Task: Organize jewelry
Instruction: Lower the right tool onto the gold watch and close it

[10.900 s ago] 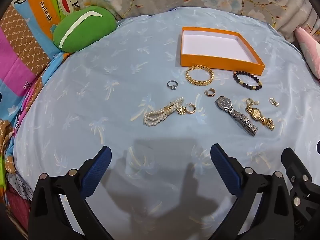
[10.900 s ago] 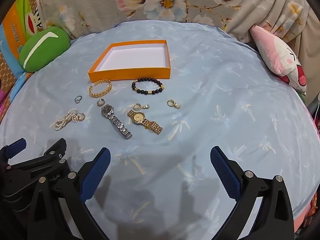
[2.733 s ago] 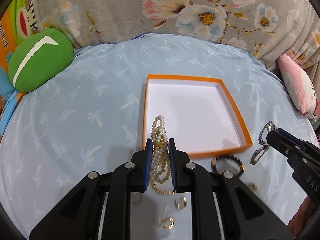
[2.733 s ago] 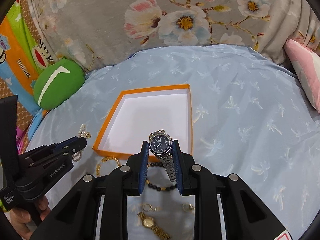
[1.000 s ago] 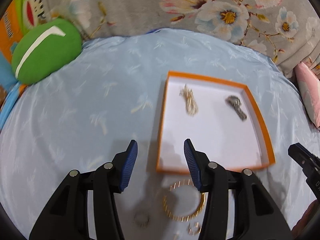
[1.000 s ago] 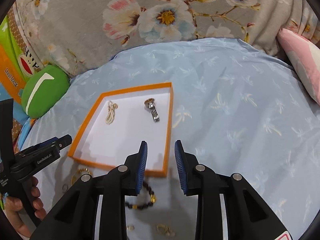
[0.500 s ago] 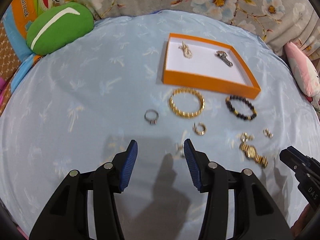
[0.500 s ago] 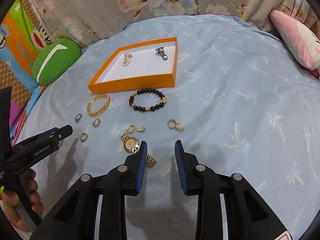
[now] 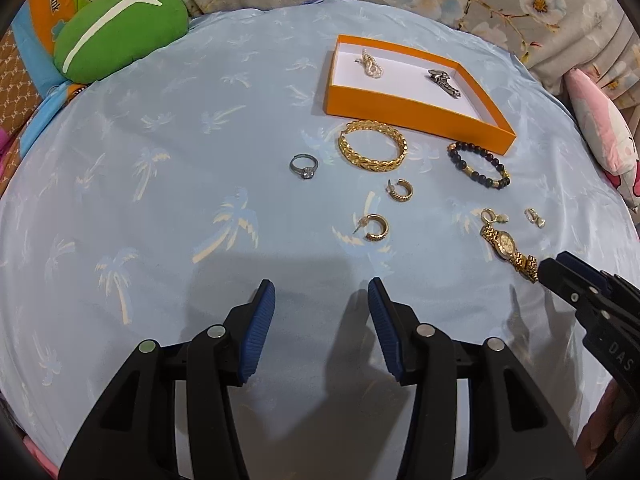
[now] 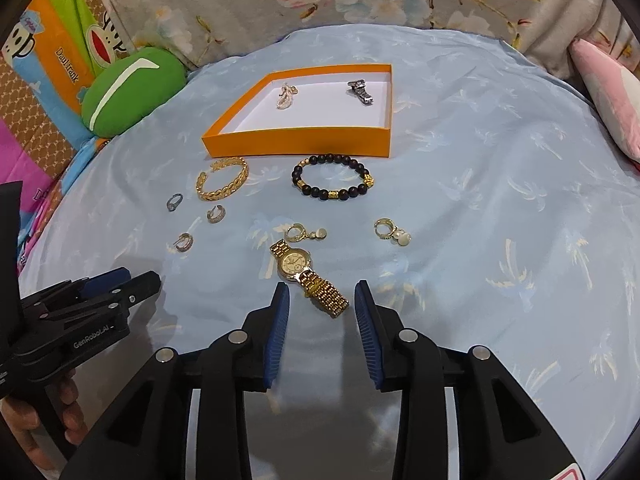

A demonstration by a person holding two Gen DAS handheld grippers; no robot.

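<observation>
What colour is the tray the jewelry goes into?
The tray is orange outside and white inside, clearest in the right wrist view.

the right gripper (image 10: 319, 305) hangs with its fingers parted, the band end of the gold watch (image 10: 306, 272) lying between the tips. ahead of it, two drop earrings (image 10: 305, 233) (image 10: 392, 233) and the bead bracelet (image 10: 333, 182) crowd the way to the orange box (image 10: 298, 140). right of them the blue cloth (image 10: 500, 184) runs bare up to the pink pillow (image 10: 608, 98). the left gripper (image 9: 321, 306), also parted, has bare cloth beneath; two hoop earrings (image 9: 375, 227) (image 9: 400, 189), a ring (image 9: 304, 165) and the gold bangle (image 9: 372, 148) lie ahead. the box floor looks mostly free.
</observation>
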